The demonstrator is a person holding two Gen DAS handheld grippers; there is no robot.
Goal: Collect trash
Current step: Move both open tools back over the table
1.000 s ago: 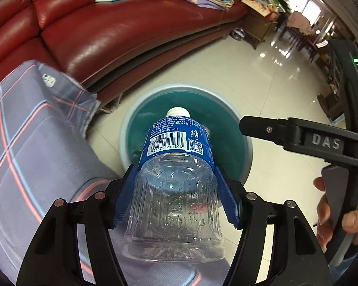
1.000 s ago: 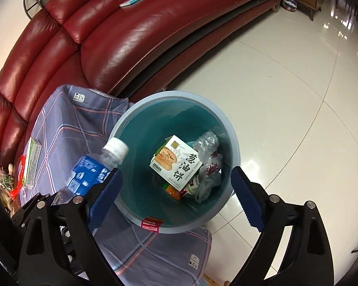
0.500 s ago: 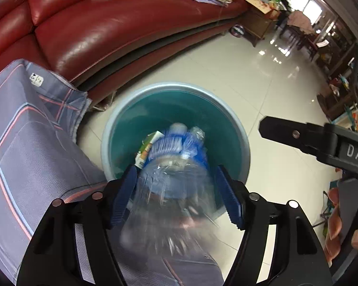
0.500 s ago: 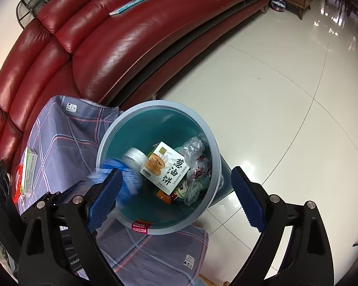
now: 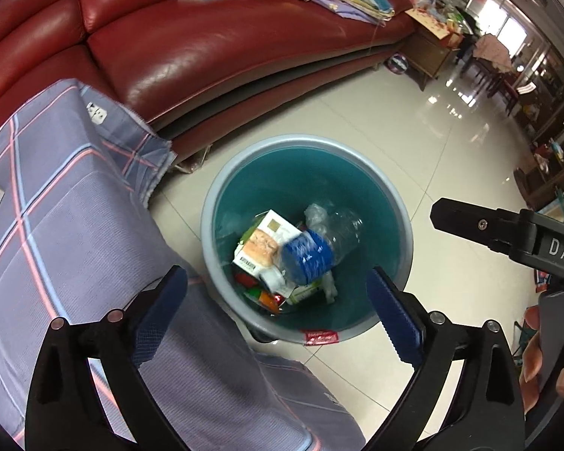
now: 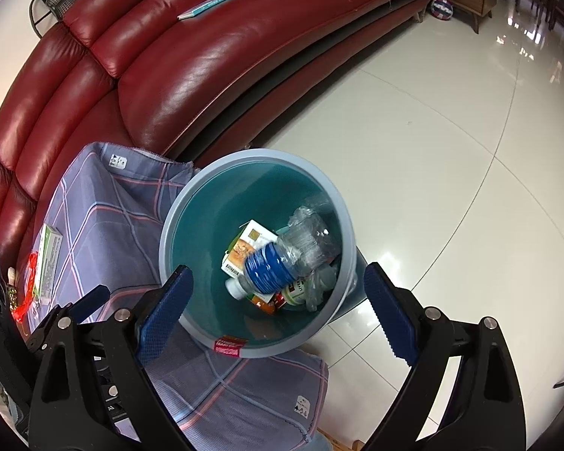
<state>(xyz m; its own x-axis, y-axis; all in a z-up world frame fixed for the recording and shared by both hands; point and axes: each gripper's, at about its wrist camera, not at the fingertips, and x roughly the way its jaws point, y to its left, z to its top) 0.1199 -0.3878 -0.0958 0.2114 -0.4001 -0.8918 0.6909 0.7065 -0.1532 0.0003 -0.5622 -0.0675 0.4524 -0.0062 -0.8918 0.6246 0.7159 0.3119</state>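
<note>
**Now binned: bottle down, both claws free**

Just dropped. The left claw [image 5: 276, 314] has been opening and now gapes wide, nothing between its pads; the plastic bottle [image 5: 317, 246] it held a second ago lies on its side in the teal bin [image 5: 402, 225], atop a snack box [image 5: 261, 242]. Right claw [image 6: 278, 314] wide too, empty. A green box [image 6: 49, 259] and red wrapper [image 6: 24, 297] wait on the cloth-covered worktop [image 6: 105, 218]. Nothing blocks the reach; sofa [image 6: 191, 67] behind.

- One trash bin [image 5: 402, 221]
- One plastic bottle [image 5: 312, 251] in it
- One printed carton [image 5: 263, 244] in it
- Two grippers: left gripper [image 5: 278, 319], right gripper [image 6: 278, 315]
- One sofa [image 6: 206, 67]
- One checked cloth [image 5: 64, 225]
</note>
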